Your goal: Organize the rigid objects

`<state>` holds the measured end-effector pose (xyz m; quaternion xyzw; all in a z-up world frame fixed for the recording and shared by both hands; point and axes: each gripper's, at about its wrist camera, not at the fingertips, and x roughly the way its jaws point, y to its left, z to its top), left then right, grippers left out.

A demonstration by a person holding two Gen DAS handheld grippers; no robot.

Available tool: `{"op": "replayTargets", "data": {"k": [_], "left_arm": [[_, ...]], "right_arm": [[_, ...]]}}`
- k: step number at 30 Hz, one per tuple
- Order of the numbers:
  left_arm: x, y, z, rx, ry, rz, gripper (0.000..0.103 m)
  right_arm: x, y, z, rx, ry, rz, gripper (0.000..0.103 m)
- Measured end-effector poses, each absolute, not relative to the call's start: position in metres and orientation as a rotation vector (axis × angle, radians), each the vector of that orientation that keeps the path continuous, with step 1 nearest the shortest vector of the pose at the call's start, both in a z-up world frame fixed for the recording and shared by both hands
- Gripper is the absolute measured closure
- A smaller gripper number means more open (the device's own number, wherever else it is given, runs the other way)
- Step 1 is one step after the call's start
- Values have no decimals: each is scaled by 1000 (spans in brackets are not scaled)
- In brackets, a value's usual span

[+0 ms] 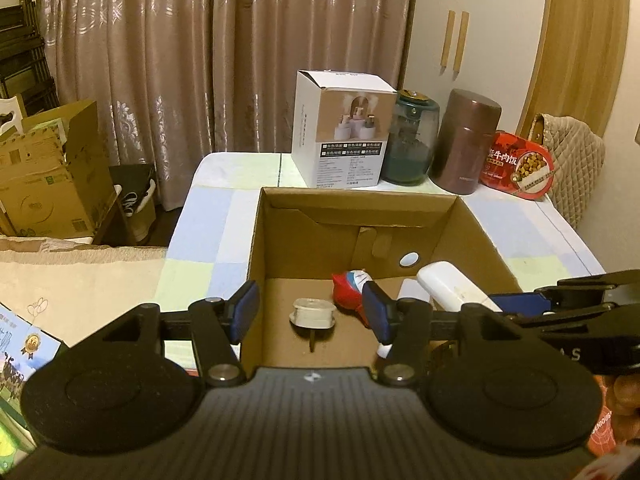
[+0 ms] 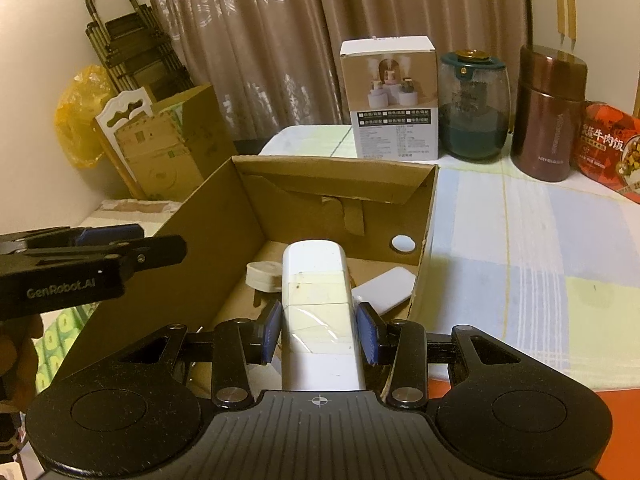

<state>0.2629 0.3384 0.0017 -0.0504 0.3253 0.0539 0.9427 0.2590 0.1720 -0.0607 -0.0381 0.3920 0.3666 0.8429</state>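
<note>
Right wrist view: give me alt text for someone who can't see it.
The right hand-held gripper clamps a long white plastic remote-like block above an open brown cardboard box. In the box lie a round white plug adapter and a flat white slab.

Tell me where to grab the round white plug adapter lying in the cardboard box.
Grip the round white plug adapter across its flat-sided body from above, jaws on left and right sides; its metal pin points toward the camera, and the open cardboard box leaves the top clear.

"GenRobot.AI" on left claw (image 2: pixel 100 236); "牛肉饭" on red tin (image 2: pixel 608 152).
</note>
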Motion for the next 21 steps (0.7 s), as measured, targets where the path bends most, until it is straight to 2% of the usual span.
{"op": "replayTargets", "data": {"k": [13,17,19,21], "left_arm": [[251,338,5,-101,657,111,51],[244,336,9,-93,648,120,40],[239,333,12,-84,648,118,39],[233,330,16,-81,645,119,33]], "right_arm": [[258,172,-55,-49,796,768,65],[255,164,-44,-20,760,762,49],[253,159,-38,-14,751,757,48],[249,153,-32,-8,747,753,48]]}}
